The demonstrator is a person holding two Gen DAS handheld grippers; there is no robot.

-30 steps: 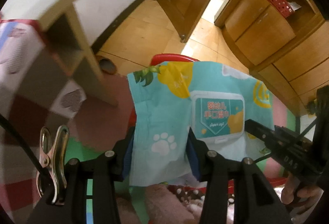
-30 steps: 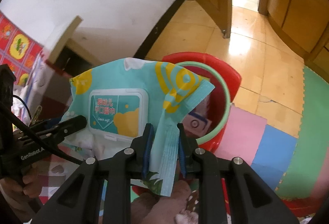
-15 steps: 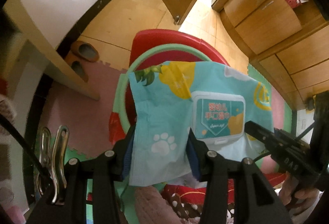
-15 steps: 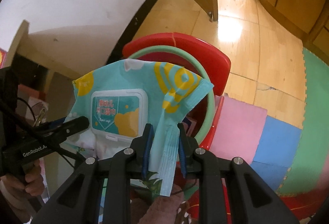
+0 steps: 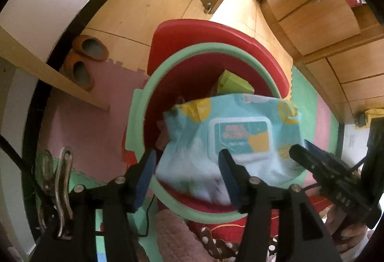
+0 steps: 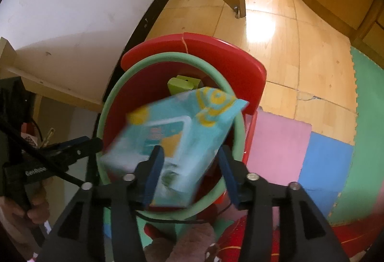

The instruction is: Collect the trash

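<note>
Both grippers point steeply down over the red bin (image 5: 216, 36), whose mouth is ringed by a green rim (image 5: 136, 122). The left gripper (image 5: 186, 172) has its jaws opening; the blue pads (image 5: 144, 175) stand clear on either side of the wet-wipes packet (image 5: 240, 132), which lies between them, blurred, and neither pad presses on it. The right gripper (image 6: 189, 169) is likewise opening, its fingers spread wide of the same packet (image 6: 177, 132), which sits tilted and motion-blurred between them without being pinched. The packet, teal with yellow shapes and a white flip lid, hangs over the bin's opening, its near end inside the green rim and its far corner reaching across the rim on the side of the pink floor mat (image 6: 278, 142). Deeper inside the bin lies a lime-green box (image 6: 183, 84). A pair of brown slippers (image 5: 84, 57) sits on the floor beside the bin, near the wall.
</note>
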